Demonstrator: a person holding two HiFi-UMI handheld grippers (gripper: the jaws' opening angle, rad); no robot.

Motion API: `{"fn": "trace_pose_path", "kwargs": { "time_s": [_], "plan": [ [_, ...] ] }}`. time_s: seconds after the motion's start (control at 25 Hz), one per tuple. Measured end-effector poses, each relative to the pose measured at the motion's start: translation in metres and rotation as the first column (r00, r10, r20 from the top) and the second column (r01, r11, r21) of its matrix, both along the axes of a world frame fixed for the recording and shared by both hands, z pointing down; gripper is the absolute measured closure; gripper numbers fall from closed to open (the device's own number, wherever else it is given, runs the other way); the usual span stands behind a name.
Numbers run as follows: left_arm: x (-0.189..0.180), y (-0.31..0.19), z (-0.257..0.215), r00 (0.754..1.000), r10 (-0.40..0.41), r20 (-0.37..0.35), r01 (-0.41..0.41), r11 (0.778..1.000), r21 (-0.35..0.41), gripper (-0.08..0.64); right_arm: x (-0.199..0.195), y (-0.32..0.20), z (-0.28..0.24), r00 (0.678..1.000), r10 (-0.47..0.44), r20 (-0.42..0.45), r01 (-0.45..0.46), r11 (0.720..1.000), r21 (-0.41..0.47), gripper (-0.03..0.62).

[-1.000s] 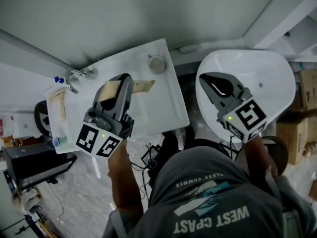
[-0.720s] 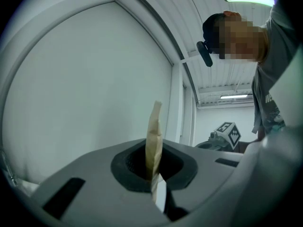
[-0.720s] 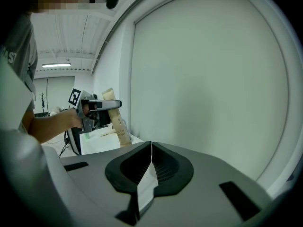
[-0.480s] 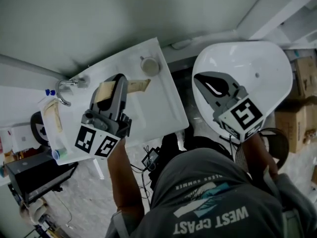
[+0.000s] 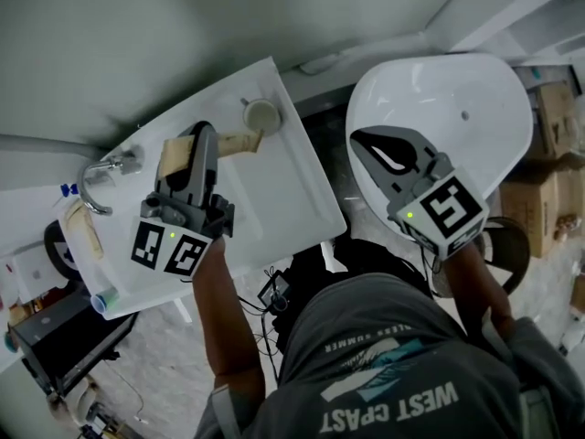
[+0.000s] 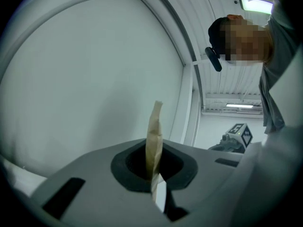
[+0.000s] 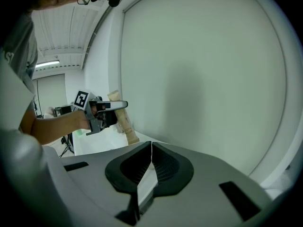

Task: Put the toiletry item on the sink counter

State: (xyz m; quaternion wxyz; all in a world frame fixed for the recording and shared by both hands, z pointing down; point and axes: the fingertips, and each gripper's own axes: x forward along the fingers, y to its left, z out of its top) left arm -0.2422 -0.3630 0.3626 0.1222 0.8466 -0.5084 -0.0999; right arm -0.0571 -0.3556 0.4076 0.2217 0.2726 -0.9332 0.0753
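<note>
item: tan toiletry pack (image 6: 154, 136) was clamped edge-on between the left gripper (image 5: 203, 133) jaws; held over the white sink worktop (image 5: 292, 190) | right gripper (image 5: 364, 143): jaws were pressed together, empty | room: pale wall was faced

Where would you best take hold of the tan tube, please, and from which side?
Grip the tan tube across its two broad faces near mid-length, as the left gripper does. Seen edge-on in the left gripper view, it is thin and flat, so the pads sit squarely on the wide sides. Come from the person's side of the sink counter, leaving both ends free.
</note>
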Motion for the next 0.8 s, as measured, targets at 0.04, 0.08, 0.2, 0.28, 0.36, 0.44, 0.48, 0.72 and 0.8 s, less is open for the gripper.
{"fn": "trace_pose_path", "kwargs": {
  "time_s": [0.04, 0.08, 0.2, 0.28, 0.36, 0.44, 0.48, 0.72, 0.8],
  "plan": [
    [-0.002, -0.004, 0.005, 1.000, -0.002, -0.007, 0.002, 1.000, -0.004, 0.563, 0.000, -0.002, 0.003, 1.000, 0.004, -0.005, -0.004, 1.000, -0.005, 0.561],
    [-0.004, -0.009, 0.009, 1.000, -0.004, -0.012, 0.004, 1.000, -0.007, 0.563, -0.001, -0.003, 0.006, 1.000, 0.008, -0.009, -0.008, 1.000, -0.009, 0.561],
    [-0.008, -0.023, 0.023, 1.000, -0.006, -0.024, 0.005, 1.000, -0.021, 0.563, -0.002, -0.008, 0.015, 1.000, 0.019, -0.021, -0.020, 1.000, -0.024, 0.561],
    [-0.009, -0.032, 0.033, 0.999, -0.004, -0.036, 0.003, 0.999, -0.034, 0.563, -0.001, -0.011, 0.021, 0.999, 0.027, -0.034, -0.028, 0.999, -0.038, 0.561],
    [-0.010, -0.041, 0.042, 0.999, -0.003, -0.046, 0.001, 0.999, -0.044, 0.563, -0.001, -0.014, 0.028, 0.998, 0.034, -0.046, -0.036, 0.998, -0.051, 0.561],
    [-0.011, -0.049, 0.051, 0.999, -0.002, -0.052, -0.001, 0.999, -0.054, 0.563, -0.002, -0.016, 0.034, 0.998, 0.037, -0.055, -0.041, 0.997, -0.061, 0.561],
    [-0.011, -0.052, 0.055, 0.998, -0.001, -0.055, -0.003, 0.998, -0.060, 0.563, -0.002, -0.016, 0.036, 0.997, 0.039, -0.059, -0.043, 0.997, -0.065, 0.561],
    [-0.015, -0.067, 0.082, 0.997, -0.001, -0.072, -0.006, 0.995, -0.096, 0.563, -0.001, -0.016, 0.053, 0.995, 0.052, -0.087, -0.060, 0.993, -0.099, 0.561],
    [-0.015, -0.071, 0.090, 0.997, 0.000, -0.078, -0.008, 0.994, -0.106, 0.563, -0.001, -0.017, 0.059, 0.994, 0.055, -0.094, -0.065, 0.992, -0.110, 0.561]
  ]
}}
